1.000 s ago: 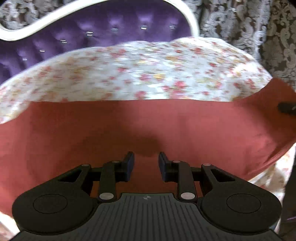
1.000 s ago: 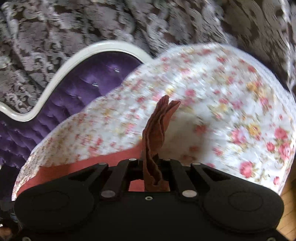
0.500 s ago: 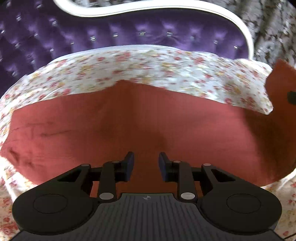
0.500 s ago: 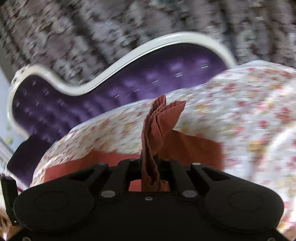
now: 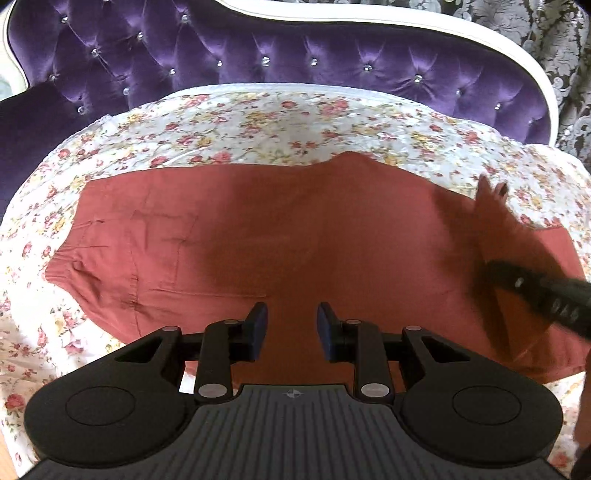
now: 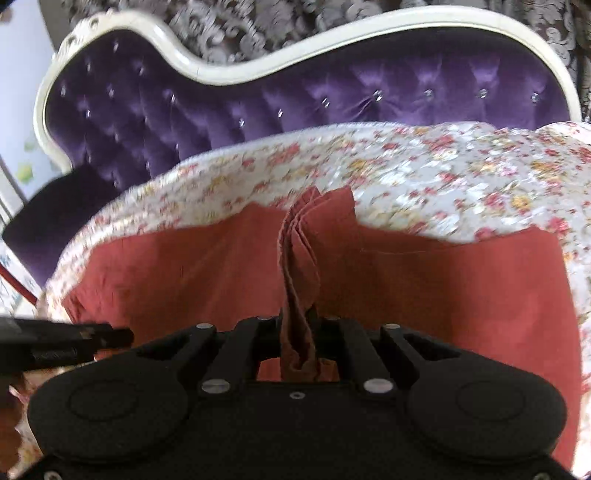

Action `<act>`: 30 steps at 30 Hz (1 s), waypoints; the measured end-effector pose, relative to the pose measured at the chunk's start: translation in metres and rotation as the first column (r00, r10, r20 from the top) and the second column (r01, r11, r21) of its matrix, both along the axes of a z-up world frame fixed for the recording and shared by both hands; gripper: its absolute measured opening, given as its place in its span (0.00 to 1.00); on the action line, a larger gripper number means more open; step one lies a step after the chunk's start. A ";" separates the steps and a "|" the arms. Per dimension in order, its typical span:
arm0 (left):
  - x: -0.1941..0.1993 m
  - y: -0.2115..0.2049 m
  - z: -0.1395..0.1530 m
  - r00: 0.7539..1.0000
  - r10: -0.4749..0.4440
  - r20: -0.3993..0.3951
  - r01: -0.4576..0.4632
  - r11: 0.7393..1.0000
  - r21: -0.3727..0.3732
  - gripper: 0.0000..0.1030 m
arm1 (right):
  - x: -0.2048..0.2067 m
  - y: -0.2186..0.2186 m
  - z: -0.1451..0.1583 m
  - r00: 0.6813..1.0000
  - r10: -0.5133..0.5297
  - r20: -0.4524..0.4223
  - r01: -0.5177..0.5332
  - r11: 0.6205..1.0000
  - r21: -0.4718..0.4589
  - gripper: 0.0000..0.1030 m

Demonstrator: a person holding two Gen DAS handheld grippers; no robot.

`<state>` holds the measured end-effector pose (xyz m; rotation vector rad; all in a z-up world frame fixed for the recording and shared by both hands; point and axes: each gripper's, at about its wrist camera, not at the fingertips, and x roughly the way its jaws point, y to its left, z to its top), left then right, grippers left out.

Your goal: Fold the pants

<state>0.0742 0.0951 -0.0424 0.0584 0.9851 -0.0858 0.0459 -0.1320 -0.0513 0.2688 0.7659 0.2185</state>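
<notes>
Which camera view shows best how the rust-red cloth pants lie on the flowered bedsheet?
The left wrist view: the rust-red cloth pants spread flat across the flowered bedsheet, both ends visible. The right wrist view shows mainly a bunched fold pinched in the right gripper, hiding the middle.

A home bedroom: tufted purple headboard (image 5: 280, 62), floral bedsheet (image 5: 258, 125), damask wallpaper (image 6: 236, 26).
</notes>
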 end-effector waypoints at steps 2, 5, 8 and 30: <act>0.001 0.002 -0.001 1.000 -0.003 0.000 0.003 1.000 0.000 0.28 | -0.002 0.011 -0.004 1.000 0.001 0.008 -0.001 0.999 -0.041 0.10; 0.002 0.003 0.000 1.000 -0.010 0.000 0.010 1.000 -0.009 0.28 | -0.005 0.023 -0.005 1.000 -0.002 0.022 0.004 0.997 -0.073 0.10; 0.004 0.001 0.000 1.000 -0.021 0.005 0.021 1.000 -0.009 0.28 | -0.006 0.030 -0.003 0.999 0.000 0.041 0.003 0.996 -0.092 0.10; 0.022 -0.031 0.003 0.995 -0.103 0.011 0.103 0.992 -0.074 0.33 | -0.030 -0.040 0.010 0.982 -0.123 0.141 0.128 0.991 -0.032 0.49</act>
